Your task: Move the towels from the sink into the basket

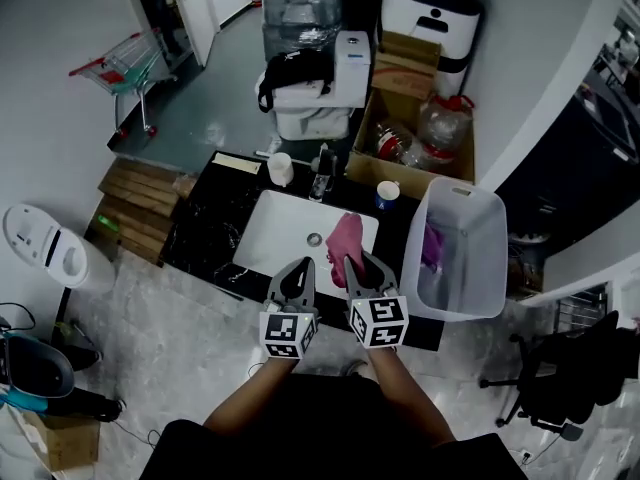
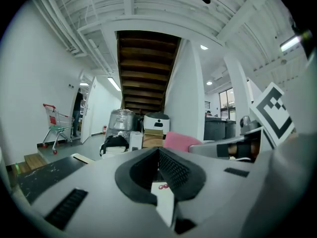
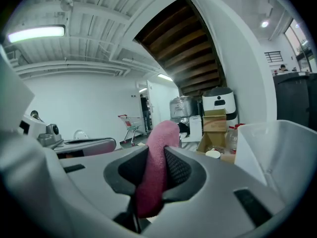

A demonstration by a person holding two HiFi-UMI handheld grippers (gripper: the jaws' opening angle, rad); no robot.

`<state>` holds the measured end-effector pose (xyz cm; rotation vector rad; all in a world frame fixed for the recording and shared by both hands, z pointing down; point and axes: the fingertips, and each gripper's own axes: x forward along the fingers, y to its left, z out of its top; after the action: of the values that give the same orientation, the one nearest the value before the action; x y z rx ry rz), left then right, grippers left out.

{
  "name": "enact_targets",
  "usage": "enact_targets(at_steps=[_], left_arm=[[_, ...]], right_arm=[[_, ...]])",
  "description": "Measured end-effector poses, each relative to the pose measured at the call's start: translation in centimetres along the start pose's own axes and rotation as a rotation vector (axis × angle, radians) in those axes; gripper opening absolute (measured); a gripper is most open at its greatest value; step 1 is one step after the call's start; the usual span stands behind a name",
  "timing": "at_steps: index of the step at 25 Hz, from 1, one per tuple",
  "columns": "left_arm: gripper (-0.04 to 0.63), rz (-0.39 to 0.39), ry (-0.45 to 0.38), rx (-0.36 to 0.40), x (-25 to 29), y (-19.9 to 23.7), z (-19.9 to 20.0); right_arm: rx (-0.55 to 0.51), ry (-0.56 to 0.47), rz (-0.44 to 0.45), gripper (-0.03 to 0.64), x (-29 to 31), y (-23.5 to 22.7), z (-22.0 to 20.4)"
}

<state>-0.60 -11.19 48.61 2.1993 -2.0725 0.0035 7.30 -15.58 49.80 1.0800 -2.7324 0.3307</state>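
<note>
The fingers [image 3: 182,168] of the right gripper [image 3: 157,151] pinch a pink towel [image 3: 152,182], which stands up between them and, in the head view, sits over the right edge of the white sink [image 1: 280,230]. The fingers of the left gripper [image 2: 158,151] are pressed together with no cloth between them, just beside the right gripper. At the right end of the black tabletop [image 1: 205,223], next to the sink, stands the pale basket [image 1: 470,268] with a second towel [image 1: 432,248], also pink, inside it.
</note>
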Motion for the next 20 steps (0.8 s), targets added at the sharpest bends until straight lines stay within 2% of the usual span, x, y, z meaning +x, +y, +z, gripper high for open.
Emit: enact_targets(at_steps=[7, 12, 20], left_arm=[[0.012, -0.056, -0.020, 0.037, 4.1, -8.1, 1.7], [0.012, -0.099, -0.076, 0.105, 5.9, -13.8, 3.0], [0.012, -0.202, -0.105, 0.065, 7.5, -20.4, 3.8]], right_arm=[[-0.003, -0.057, -0.003, 0.098, -4.3, -5.3, 2.3], [-0.012, -0.078, -0.021, 0.100, -7.2, -8.9, 3.1], [0.002, -0.084, -0.127, 0.100, -10.9, -14.8, 4.2]])
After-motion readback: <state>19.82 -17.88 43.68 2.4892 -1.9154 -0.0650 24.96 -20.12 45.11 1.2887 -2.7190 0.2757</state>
